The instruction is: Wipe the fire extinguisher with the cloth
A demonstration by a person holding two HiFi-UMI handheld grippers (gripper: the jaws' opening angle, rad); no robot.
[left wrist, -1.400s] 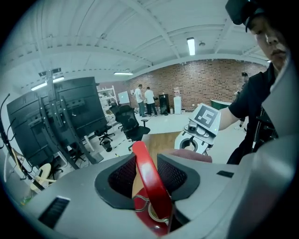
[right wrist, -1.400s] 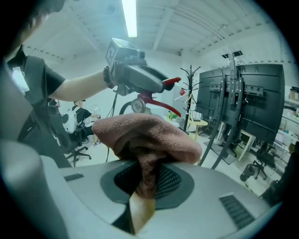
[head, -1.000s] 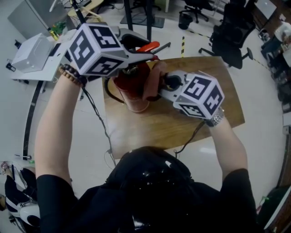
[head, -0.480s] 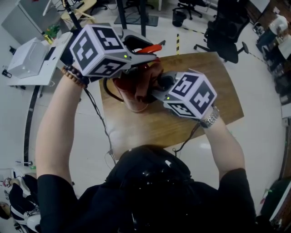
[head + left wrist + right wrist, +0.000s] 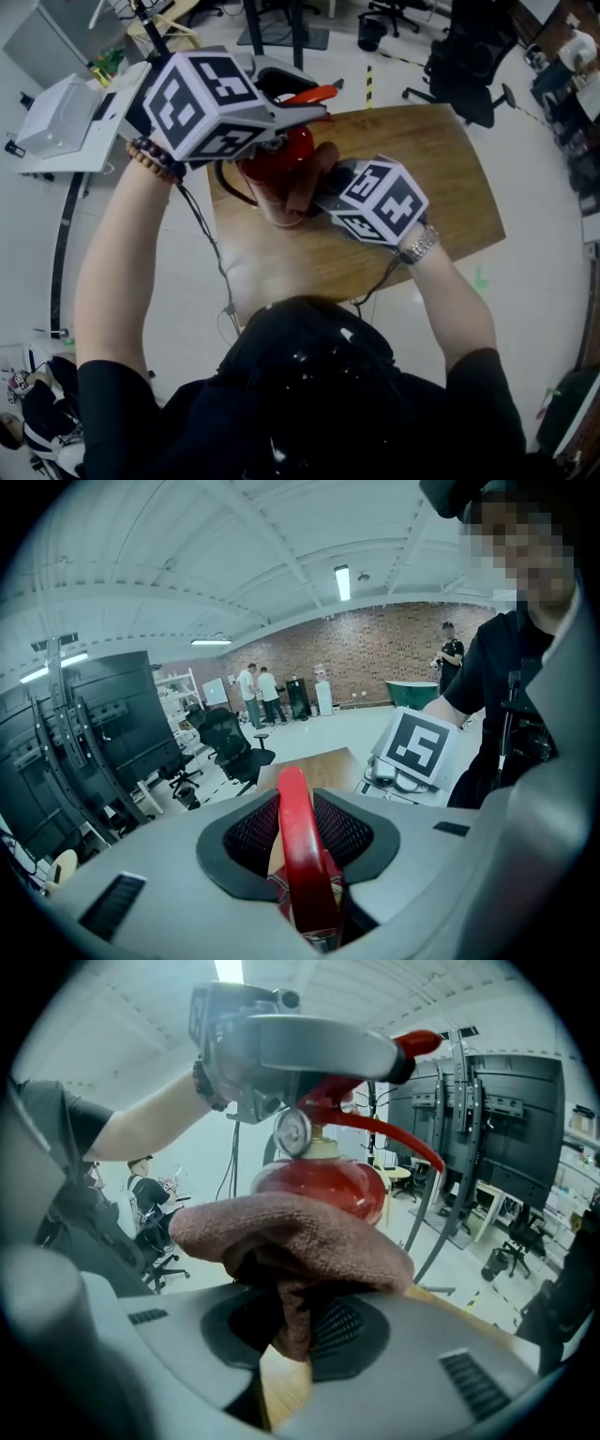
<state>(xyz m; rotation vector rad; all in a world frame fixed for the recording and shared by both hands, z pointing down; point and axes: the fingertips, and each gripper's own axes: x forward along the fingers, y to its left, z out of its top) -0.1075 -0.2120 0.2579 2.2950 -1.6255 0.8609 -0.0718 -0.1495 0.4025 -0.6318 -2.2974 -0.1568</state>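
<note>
A red fire extinguisher [image 5: 277,183] stands upright on a small wooden table [image 5: 412,178]. My left gripper [image 5: 300,864] is shut on its red top handle [image 5: 298,846], which runs up between the two dark pads. From the right, my right gripper [image 5: 286,1321] is shut on a bunched pinkish-brown cloth [image 5: 291,1237]. The cloth [image 5: 309,183] lies against the right side of the extinguisher body [image 5: 323,1185], below the round pressure gauge [image 5: 293,1132]. The black hose [image 5: 225,187] hangs down the cylinder's left side.
The table's left and near edges lie close to the extinguisher. A white cabinet [image 5: 56,117] stands on the floor to the left, black office chairs [image 5: 469,66] behind the table. A cable [image 5: 202,244] trails from the left gripper down over the table edge.
My right gripper has dropped lower along the extinguisher's right side with the cloth and rolled a little. The left gripper has stayed on the handle.
</note>
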